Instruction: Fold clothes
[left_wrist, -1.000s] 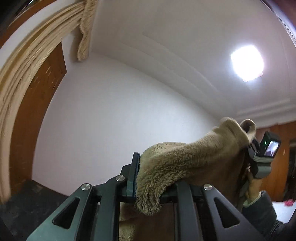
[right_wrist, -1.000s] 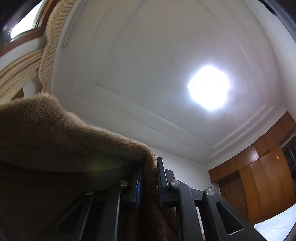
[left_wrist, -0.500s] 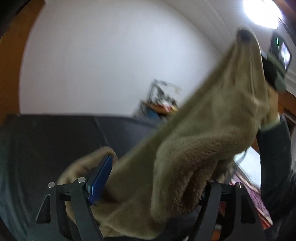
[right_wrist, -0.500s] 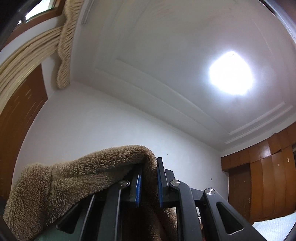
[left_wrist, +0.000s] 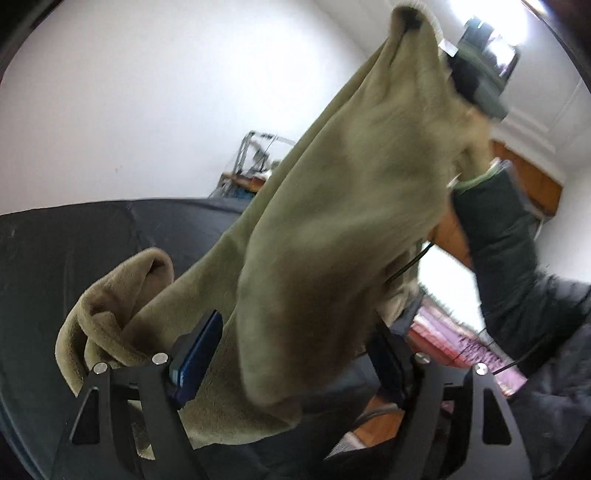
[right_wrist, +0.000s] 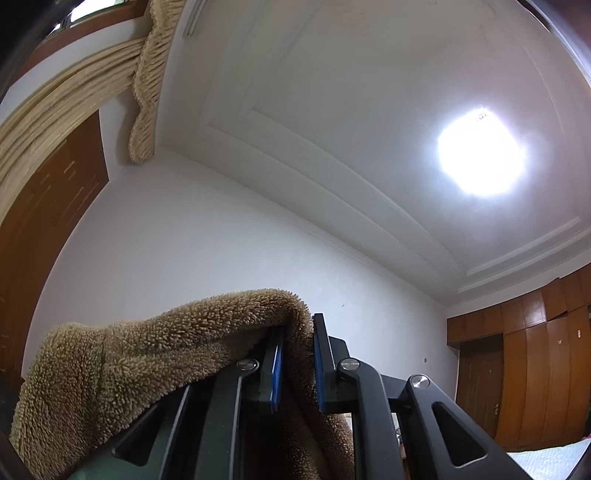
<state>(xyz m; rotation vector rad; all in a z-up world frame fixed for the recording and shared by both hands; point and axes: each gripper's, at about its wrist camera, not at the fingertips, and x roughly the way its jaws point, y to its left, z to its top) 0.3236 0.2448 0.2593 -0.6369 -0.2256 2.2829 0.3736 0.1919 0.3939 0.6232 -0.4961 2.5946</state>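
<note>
The fleece garment (left_wrist: 343, 206) is hanging in the air, a tan, plushy piece stretching from the left claw (left_wrist: 295, 354) at the bottom up to the right claw (left_wrist: 480, 74) at the top right of the left wrist view. It is blurring a little there, smooth on its broad face, with a rolled hem curling over beside the left blue pad (left_wrist: 197, 354). The left claw is standing spread wide, its two fingers well apart, and the cloth is draping loosely between them rather than being nipped. Behind it, a dark cloth-covered surface (left_wrist: 74, 251) is filling the lower left.

Over to the right wrist view: the right claw (right_wrist: 297, 365) is pointing up at the white ceiling (right_wrist: 332, 110) and its bright ceiling lamp (right_wrist: 480, 151), fingers pressed close and pinching a fold of the shaggy pile of the fleece garment (right_wrist: 147, 354), which is spilling off to the left. Back in the left wrist view, a dark sleeve (left_wrist: 498, 229) is reaching up high, raising that claw. Wooden wardrobes (right_wrist: 535, 369) are lining the far right wall, with cream curtains (right_wrist: 74, 103) at the upper left.
</note>
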